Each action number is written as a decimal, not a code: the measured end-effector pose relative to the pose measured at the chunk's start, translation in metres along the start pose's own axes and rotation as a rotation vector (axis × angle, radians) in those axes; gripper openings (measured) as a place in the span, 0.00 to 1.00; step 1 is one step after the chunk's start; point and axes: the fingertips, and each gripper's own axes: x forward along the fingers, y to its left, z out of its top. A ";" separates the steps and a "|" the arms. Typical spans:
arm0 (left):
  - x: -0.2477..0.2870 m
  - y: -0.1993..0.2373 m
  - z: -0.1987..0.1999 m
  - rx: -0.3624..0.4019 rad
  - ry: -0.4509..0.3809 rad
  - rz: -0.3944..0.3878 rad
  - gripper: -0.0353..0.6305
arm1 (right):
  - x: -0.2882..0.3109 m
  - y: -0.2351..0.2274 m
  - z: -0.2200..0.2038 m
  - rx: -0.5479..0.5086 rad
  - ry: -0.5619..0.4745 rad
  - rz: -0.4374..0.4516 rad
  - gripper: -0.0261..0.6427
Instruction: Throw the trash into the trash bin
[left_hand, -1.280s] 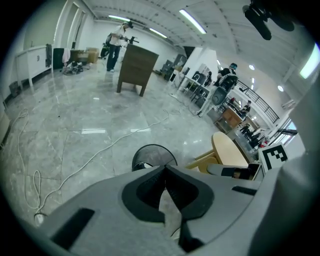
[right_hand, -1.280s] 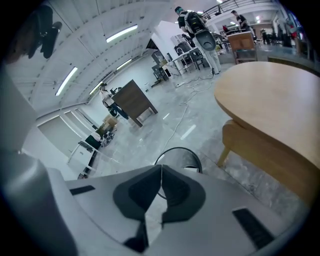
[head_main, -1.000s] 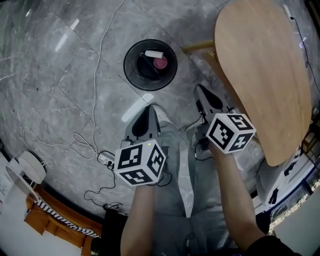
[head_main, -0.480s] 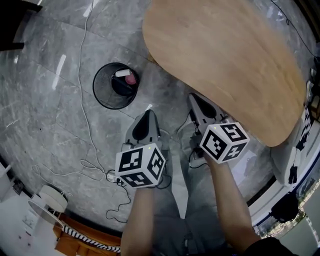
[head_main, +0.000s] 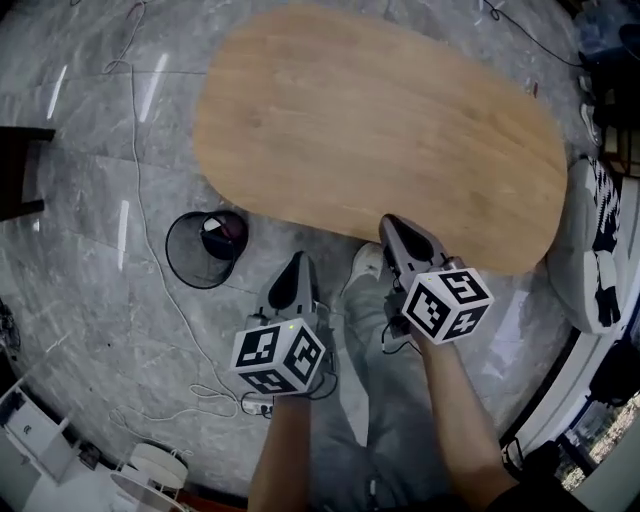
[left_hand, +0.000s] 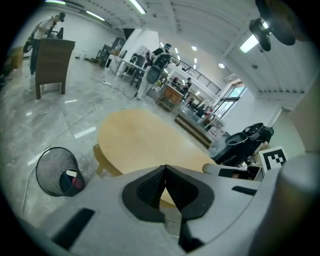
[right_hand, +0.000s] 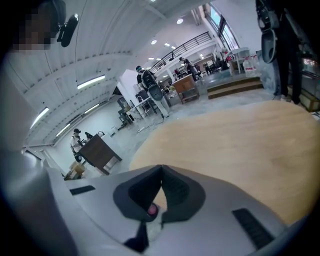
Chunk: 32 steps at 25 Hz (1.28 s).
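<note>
The bin (head_main: 183, 262) stands on the floor (head_main: 90, 330) just off the near left edge of the table (head_main: 380, 130). It is a round, dark mesh basket. The trash (head_main: 222, 232) lies inside it, at the side nearest the table. It shows as a pinkish lump with a small white piece against it. The left gripper view shows the same bin low on the left, with the white and reddish bits at its bottom.

The left gripper (head_main: 301, 259) hangs over the floor, just short of the table's near edge and to the right of the bin. Its jaws are pressed together with nothing between them. The right gripper (head_main: 390, 222) has its tip over the table's near edge. Its jaws are also closed tight and grip nothing.

A second ago the bin lay ahead of both grippers, high in the head view, and only part of the table showed at the right. Now the table fills the upper middle of that view. The bin has slid to the left side, beside the left gripper. The trash sits in the bin as before, and both pairs of jaws are as tightly closed as they were.
</note>
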 end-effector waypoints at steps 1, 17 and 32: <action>0.005 -0.016 0.003 0.017 0.002 -0.020 0.06 | -0.008 -0.010 0.011 0.006 -0.019 -0.013 0.06; -0.001 -0.188 0.111 0.195 -0.080 -0.160 0.06 | -0.134 -0.054 0.152 0.113 -0.295 -0.154 0.06; -0.045 -0.356 0.191 0.361 -0.219 -0.354 0.06 | -0.278 -0.052 0.290 0.080 -0.602 -0.205 0.06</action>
